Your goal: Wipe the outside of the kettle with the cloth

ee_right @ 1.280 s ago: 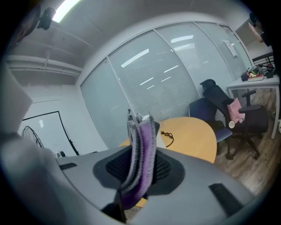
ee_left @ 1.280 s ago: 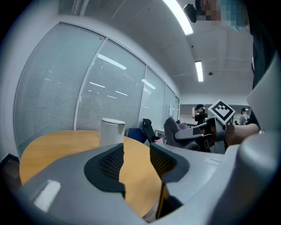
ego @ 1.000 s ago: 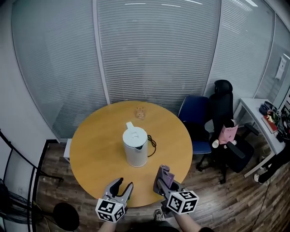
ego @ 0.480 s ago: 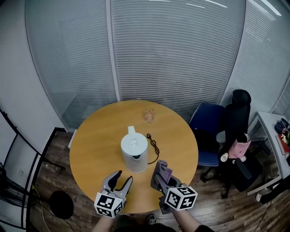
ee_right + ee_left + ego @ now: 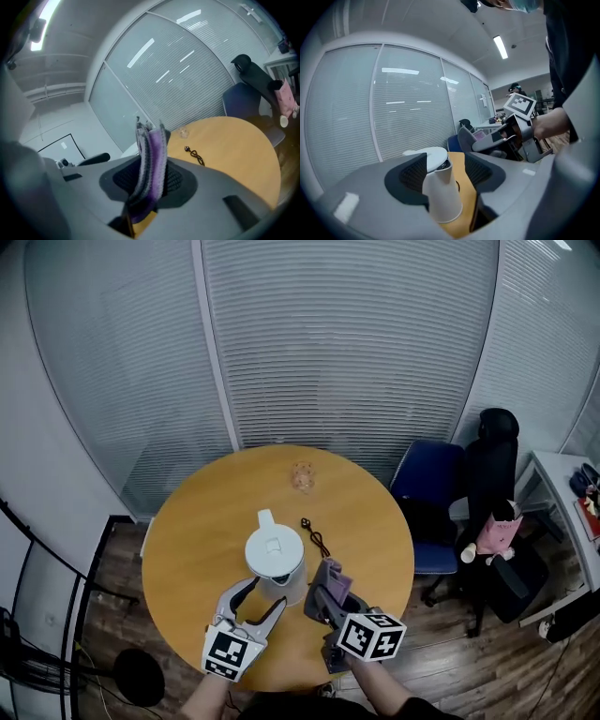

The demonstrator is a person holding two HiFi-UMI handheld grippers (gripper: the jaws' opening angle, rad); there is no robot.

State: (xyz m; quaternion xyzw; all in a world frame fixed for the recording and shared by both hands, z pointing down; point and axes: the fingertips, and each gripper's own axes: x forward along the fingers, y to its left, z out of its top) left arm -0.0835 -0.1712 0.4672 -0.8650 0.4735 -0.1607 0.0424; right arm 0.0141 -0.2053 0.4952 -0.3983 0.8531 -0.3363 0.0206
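1. Now the left gripper (image 5: 260,598), jaws opening, frames the white kettle (image 5: 275,563) just ahead, untouched.
2. Beside it, the right gripper (image 5: 326,585) pinches the limp cloth (image 5: 151,159).
3. Smooth, probably light kettle (may slide): brace its body.

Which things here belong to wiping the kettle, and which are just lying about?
Job: white kettle; purple cloth, clamped in the right gripper.
Lying about: black cord on the round table; small clear object; blue chair; black office chair.
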